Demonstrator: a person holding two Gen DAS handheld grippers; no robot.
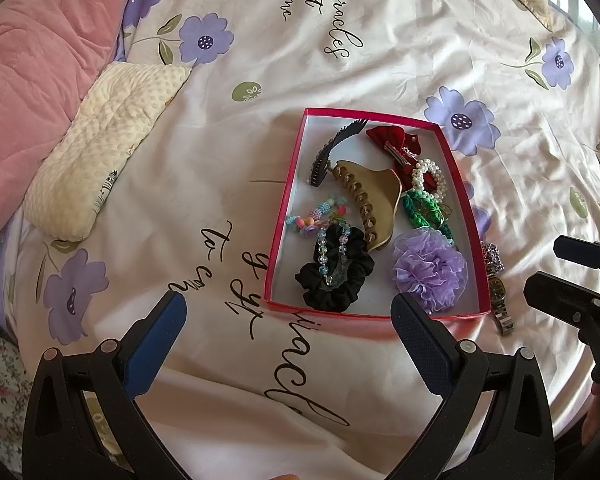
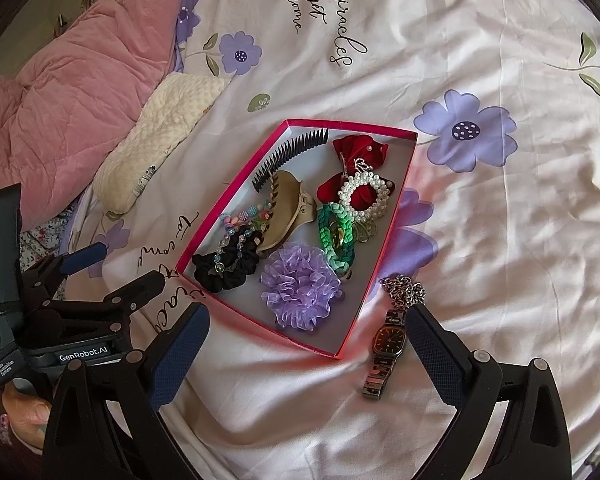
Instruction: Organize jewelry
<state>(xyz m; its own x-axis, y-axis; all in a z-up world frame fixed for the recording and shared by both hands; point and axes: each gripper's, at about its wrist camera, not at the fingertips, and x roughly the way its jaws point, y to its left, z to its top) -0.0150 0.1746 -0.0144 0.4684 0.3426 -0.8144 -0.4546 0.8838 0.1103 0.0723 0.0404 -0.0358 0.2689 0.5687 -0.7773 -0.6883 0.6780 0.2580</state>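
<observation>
Jewelry: a metal-link watch (image 2: 385,345) and chain (image 2: 405,290) are laid outside the red box's (image 2: 236,184) right edge; both grippers' (image 1: 289,320) (image 2: 306,338) jaws are spread wide.

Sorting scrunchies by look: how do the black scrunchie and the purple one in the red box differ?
The black scrunchie is dark, opaque fabric; the purple scrunchie is sheer, frilly and fuller. A clear bead bracelet lies across the black one; nothing lies on the purple one. Both lie in the red box at its near end.
</observation>
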